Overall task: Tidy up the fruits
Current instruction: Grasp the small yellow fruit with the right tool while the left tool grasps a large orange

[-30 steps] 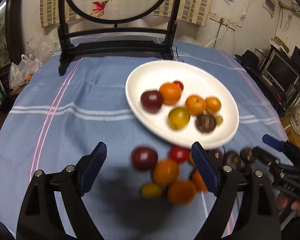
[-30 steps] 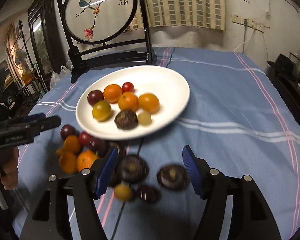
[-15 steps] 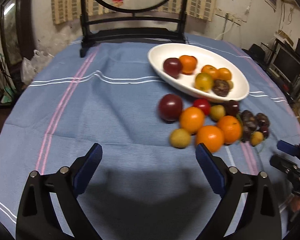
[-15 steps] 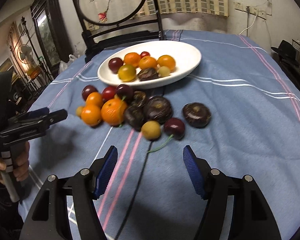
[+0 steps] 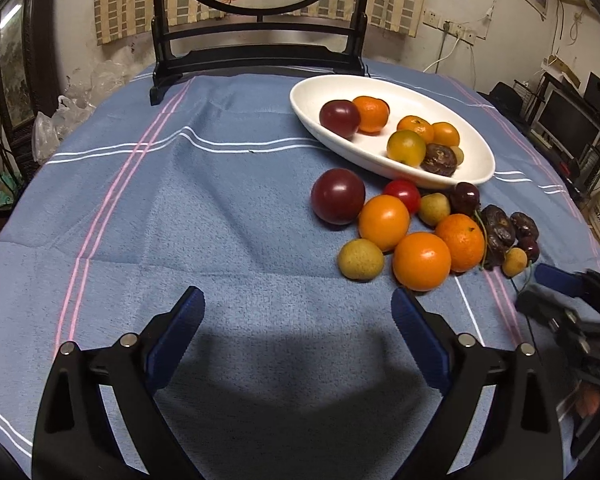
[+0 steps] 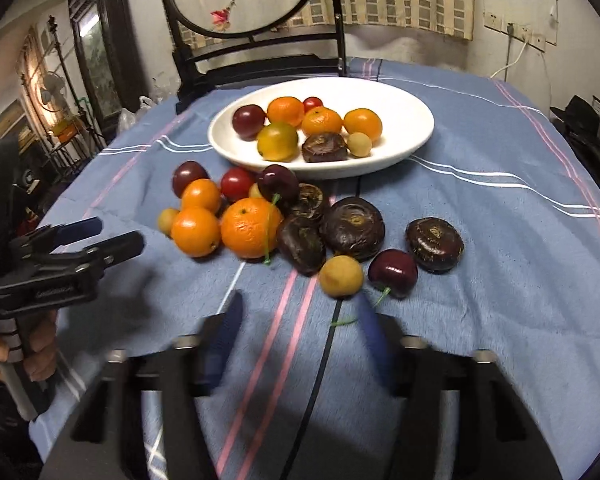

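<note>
Dim warm light, fisheye edges, right view's foreground blurred

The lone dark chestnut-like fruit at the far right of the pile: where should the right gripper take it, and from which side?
Grip the dark fruit across its wide flattened sides, coming from above and in front with the open right gripper. It sits flat on the cloth, apart from the cherry, so both flanks look clear.

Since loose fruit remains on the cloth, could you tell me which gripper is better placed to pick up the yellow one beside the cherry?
Right gripper: open, with the yellow fruit just ahead of its fingertips; the left gripper faces bare cloth.
</note>
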`<state>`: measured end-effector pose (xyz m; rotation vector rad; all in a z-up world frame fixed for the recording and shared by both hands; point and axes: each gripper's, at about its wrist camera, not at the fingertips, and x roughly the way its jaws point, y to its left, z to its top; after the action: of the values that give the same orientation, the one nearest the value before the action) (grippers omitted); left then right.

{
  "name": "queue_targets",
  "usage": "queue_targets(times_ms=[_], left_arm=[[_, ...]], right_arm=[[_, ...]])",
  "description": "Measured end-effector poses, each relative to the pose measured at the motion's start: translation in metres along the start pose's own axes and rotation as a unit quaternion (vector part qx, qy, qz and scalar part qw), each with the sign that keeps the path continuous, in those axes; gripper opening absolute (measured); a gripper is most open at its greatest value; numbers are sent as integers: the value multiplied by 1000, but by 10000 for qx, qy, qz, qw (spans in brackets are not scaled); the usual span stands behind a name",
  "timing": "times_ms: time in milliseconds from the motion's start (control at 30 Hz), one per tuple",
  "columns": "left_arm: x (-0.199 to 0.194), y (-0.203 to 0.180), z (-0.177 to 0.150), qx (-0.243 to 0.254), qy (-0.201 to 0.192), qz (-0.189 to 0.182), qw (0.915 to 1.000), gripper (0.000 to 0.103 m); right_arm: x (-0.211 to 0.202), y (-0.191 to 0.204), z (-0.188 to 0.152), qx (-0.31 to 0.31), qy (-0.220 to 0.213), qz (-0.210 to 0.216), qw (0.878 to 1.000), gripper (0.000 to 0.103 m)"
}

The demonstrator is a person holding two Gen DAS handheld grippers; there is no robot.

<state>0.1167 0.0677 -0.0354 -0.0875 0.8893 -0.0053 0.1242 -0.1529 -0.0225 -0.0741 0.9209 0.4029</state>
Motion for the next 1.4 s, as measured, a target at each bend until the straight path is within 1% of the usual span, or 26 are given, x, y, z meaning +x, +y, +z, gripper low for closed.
queue_targets(times_ms=[67,100,167,267,433,467,567,700,867,1000,1100,1133,1200,1267,1333,1400], left_arm=[[0,1,0,-21,45,-78,10000,92],[0,1,-1,-32,47,-108,9999,92],[0,0,-1,-31,30,-131,9999,92],[-1,-1,-2,-14,39,-172,9998,92],[0,-5,-2,65,73,-251,9996,92],[-1,-7,-3,116,61,-256,9996,92],[-1,-9,-3,167,39,-226,9996,92],[0,-8,-4,145,77,-222,9996,92],[3,-10,-5,103,203,-250,9994,92],[2,-22,-7,149,310,-229,9991,92],[2,-38,-9,319,358,-255,9985,92],[3,-43,-9,383,376,-232,9983,91],[7,-54,-9,509,454,-213,9974,81],[11,-65,-7,595,574,-309,9961,74],[15,-73,-6,681,627,-327,9952,72],[20,-80,-3,763,651,-307,9945,63]], right_arm=[[10,-3,2,99,166,30,9998,38],[15,-4,3,102,236,-38,9997,37],[17,-3,6,44,225,-284,9993,36],[20,-2,9,-46,276,-502,9983,38],[31,-2,16,-219,222,-627,9975,38],[31,-2,16,-215,222,-610,9977,38],[30,-7,17,-127,113,-591,9981,26],[22,-14,15,89,29,-330,9994,26],[11,-16,12,142,-132,-147,9997,26],[4,-19,11,164,-252,-36,9995,26],[-6,-19,10,147,-411,30,9990,26],[-10,-19,10,151,-466,65,9988,26],[-15,-20,9,165,-545,159,9983,26],[-18,-21,8,185,-559,196,9981,26],[-20,-22,7,195,-549,227,9980,26],[-21,-24,6,222,-537,257,9980,26]])
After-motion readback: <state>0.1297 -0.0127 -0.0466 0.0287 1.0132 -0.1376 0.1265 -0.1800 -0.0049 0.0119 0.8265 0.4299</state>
